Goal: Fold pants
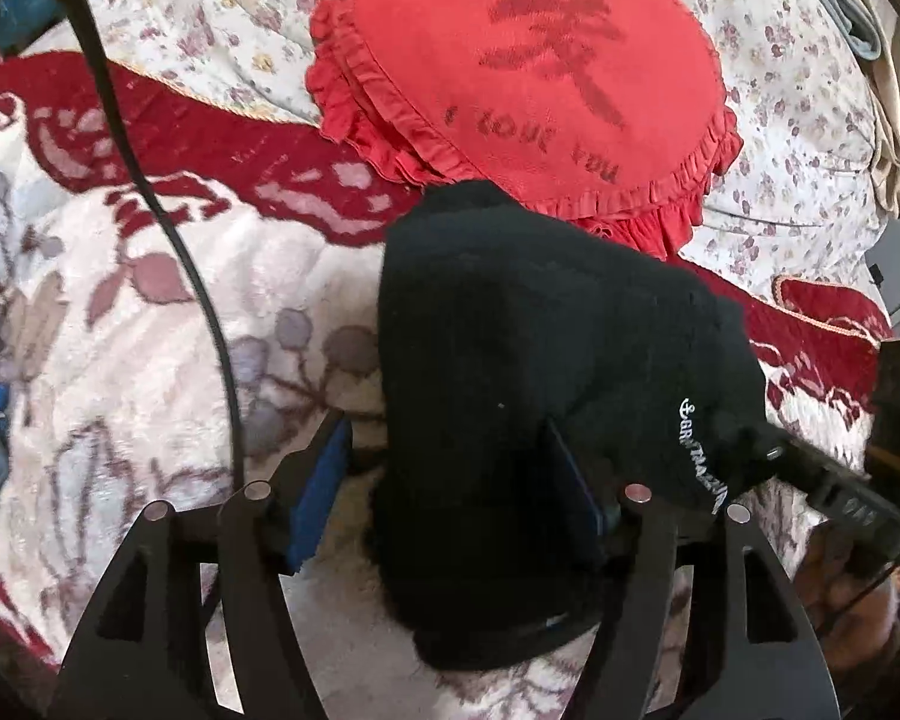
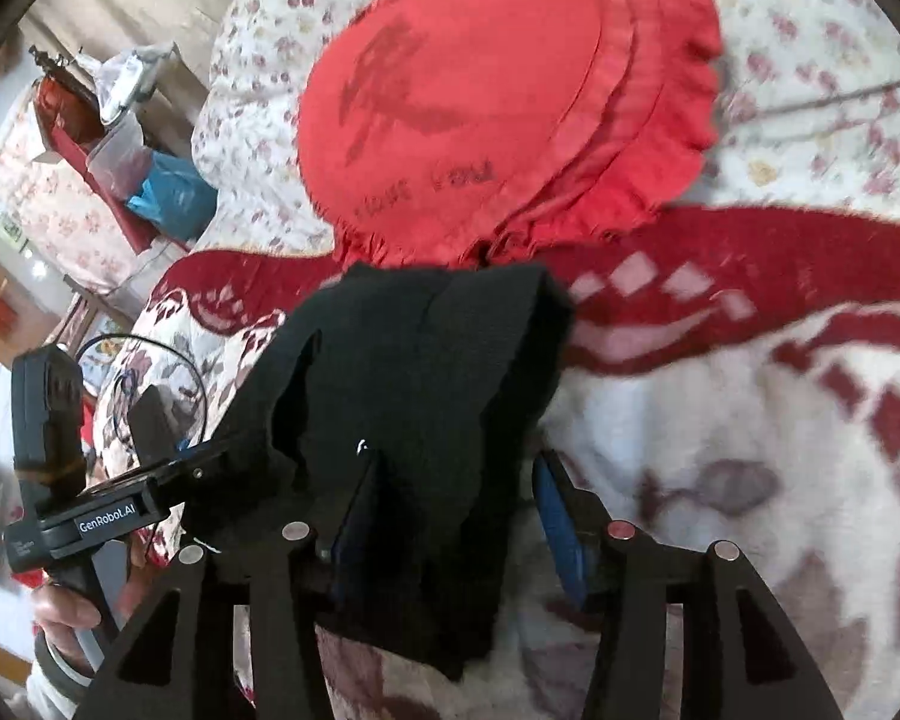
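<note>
Left wrist view: my left gripper [image 1: 450, 480] stands spread, black pants [image 1: 546, 372] bunched between its pads just below the red heart cushion [image 1: 510, 72]. My right gripper [image 2: 450, 504] likewise gapes around them. Mid-fold, I judge; next, regrip an edge.

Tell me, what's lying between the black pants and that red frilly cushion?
Nothing separate shows. In the left wrist view the black pants reach the red cushion and cover its lower frill. The red-and-white blanket lies under both.
</note>
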The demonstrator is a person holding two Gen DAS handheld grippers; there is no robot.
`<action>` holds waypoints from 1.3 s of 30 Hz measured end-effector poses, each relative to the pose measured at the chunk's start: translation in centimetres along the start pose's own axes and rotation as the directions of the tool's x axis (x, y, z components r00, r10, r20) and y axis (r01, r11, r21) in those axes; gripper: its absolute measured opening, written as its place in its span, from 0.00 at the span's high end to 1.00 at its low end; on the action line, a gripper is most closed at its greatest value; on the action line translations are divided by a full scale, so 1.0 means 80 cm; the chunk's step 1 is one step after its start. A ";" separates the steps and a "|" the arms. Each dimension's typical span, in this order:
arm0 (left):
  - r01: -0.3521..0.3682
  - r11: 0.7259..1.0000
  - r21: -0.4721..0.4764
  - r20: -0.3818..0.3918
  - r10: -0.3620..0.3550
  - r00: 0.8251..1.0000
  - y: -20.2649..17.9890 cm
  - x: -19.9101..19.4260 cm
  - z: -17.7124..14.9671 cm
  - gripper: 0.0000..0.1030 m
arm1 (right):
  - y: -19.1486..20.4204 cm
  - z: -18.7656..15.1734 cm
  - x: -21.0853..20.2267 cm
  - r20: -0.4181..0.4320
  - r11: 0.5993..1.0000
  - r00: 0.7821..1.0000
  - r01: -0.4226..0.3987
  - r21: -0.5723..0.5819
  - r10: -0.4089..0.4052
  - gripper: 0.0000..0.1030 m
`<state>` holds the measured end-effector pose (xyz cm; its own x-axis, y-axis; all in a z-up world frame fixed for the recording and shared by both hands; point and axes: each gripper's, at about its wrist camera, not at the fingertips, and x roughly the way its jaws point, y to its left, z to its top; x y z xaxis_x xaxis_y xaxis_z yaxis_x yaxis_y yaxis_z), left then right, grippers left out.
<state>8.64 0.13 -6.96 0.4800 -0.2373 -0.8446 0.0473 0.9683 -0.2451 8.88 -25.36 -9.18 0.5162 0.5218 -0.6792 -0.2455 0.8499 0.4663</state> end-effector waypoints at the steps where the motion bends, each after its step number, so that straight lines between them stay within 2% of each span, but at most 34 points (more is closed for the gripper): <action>1: -0.018 1.000 0.011 0.006 0.018 1.000 -0.001 -0.004 -0.001 0.36 | 0.005 0.004 -0.010 0.018 1.000 1.000 0.020 -0.020 -0.020 0.52; 3: -0.068 0.997 0.039 0.032 0.067 0.997 -0.008 -0.016 -0.004 0.36 | 0.019 0.010 -0.029 0.058 0.996 0.997 0.047 -0.071 -0.043 0.52; 7: -0.122 0.991 0.057 0.070 0.118 0.991 -0.016 -0.028 -0.009 0.36 | 0.047 0.026 -0.047 0.103 0.991 0.995 0.019 -0.136 -0.005 0.52; 15: -0.155 0.985 0.078 0.092 0.147 0.985 -0.030 -0.023 -0.016 0.36 | 0.065 0.020 -0.006 0.045 0.982 0.998 0.056 -0.182 -0.048 0.52; 22: -0.162 0.983 0.080 0.084 0.155 0.984 -0.037 -0.004 -0.020 0.36 | 0.056 0.001 0.035 0.014 0.955 0.986 0.166 -0.246 -0.167 0.50; 28: -0.169 0.983 0.070 0.094 0.162 0.982 -0.039 -0.013 -0.022 0.36 | 0.058 0.006 0.006 0.045 0.967 0.990 0.140 -0.211 -0.134 0.51; 35: -0.202 0.977 0.075 0.162 0.188 0.969 -0.050 -0.050 -0.035 0.36 | 0.083 0.003 -0.034 0.127 0.963 0.980 0.175 -0.207 -0.151 0.49; 39: -0.214 0.974 0.078 0.176 0.198 0.964 -0.054 -0.063 -0.042 0.36 | 0.096 0.000 -0.048 0.142 0.958 0.977 0.189 -0.217 -0.160 0.48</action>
<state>3.05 -3.11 -3.22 0.6267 -0.0234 -0.7789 0.0118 0.9997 -0.0205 5.02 -20.82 -3.03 0.6601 0.3628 -0.6578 -0.3156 0.9286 0.1954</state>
